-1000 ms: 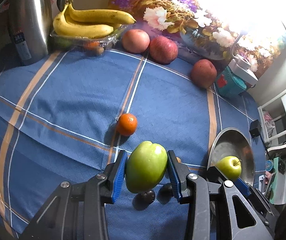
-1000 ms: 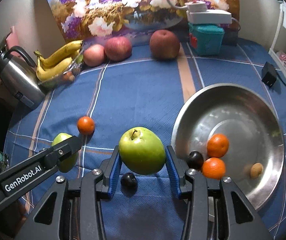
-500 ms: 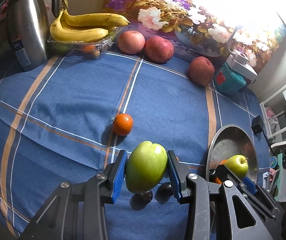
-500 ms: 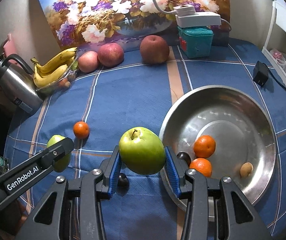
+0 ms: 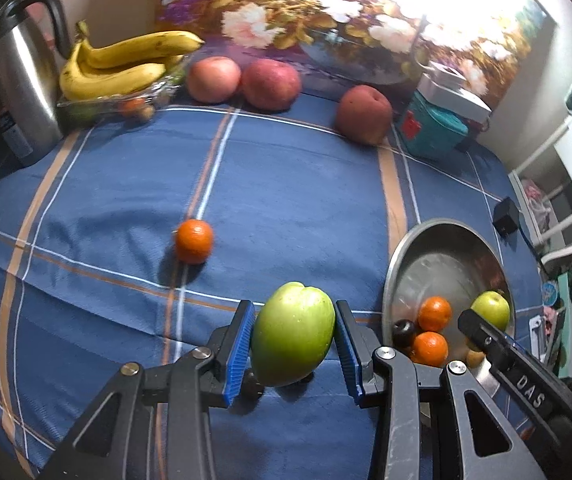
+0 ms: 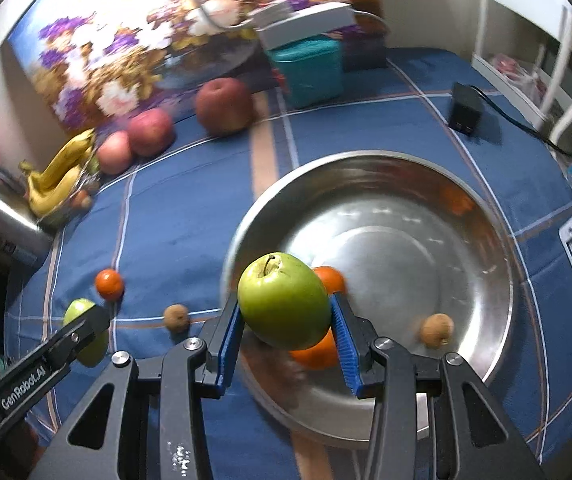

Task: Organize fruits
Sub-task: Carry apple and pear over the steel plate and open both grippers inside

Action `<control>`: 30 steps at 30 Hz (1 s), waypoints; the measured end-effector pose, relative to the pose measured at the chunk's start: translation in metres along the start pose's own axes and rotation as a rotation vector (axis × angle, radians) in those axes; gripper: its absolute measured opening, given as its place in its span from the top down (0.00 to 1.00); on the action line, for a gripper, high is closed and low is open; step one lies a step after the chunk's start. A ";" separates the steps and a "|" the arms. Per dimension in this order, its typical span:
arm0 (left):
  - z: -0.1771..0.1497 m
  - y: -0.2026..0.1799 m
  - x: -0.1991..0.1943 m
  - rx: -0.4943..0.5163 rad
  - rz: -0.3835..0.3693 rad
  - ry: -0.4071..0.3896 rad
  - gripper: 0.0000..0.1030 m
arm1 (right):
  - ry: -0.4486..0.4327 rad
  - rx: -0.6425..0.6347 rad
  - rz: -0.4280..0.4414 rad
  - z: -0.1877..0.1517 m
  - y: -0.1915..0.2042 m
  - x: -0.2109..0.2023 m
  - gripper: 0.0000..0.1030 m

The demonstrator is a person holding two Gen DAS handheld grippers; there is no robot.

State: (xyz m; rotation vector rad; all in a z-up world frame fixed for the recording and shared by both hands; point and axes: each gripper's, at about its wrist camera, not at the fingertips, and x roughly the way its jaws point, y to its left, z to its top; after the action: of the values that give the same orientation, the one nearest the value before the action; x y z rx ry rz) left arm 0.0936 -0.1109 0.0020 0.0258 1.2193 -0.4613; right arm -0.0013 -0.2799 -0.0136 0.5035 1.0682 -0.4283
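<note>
My left gripper [image 5: 294,342] is shut on a green apple [image 5: 293,338] held above the blue cloth, left of the steel bowl [image 5: 444,240]. My right gripper [image 6: 286,322] is shut on a second green apple [image 6: 284,300], stem up, over the near left part of the steel bowl [image 6: 426,184]. The bowl holds two oranges [image 5: 435,314], a dark plum [image 5: 403,330] and a small brown fruit [image 6: 437,330]. A loose orange [image 5: 193,241] lies on the cloth. Another small brown fruit [image 6: 176,317] sits left of the bowl.
At the back stand bananas on a clear tray [image 5: 126,64], three red apples [image 5: 271,84], a steel kettle [image 5: 14,80] and a teal box [image 5: 432,130]. A black adapter [image 6: 465,110] with a cable lies right of the bowl.
Both grippers carried their green apples to the right. The right one went from the cloth beside the bowl to over the bowl's inside. The left one came nearer the bowl.
</note>
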 end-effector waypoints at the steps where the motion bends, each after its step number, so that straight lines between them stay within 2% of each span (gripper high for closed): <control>1: -0.001 -0.004 0.000 0.009 -0.004 0.001 0.59 | 0.000 0.012 -0.001 0.001 -0.005 0.000 0.57; 9: -0.007 -0.036 0.005 0.089 -0.019 0.010 0.59 | -0.038 0.096 -0.017 0.005 -0.038 -0.012 0.60; 19: -0.008 -0.070 0.017 0.178 -0.037 -0.004 0.59 | -0.039 0.125 -0.018 0.004 -0.052 -0.012 0.60; 30: -0.008 -0.094 0.039 0.248 -0.056 -0.060 0.59 | -0.023 0.154 -0.013 0.004 -0.058 -0.006 0.60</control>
State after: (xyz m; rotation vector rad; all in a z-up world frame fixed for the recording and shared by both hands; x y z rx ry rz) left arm 0.0631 -0.2070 -0.0156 0.1889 1.1004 -0.6556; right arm -0.0336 -0.3291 -0.0169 0.6268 1.0216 -0.5291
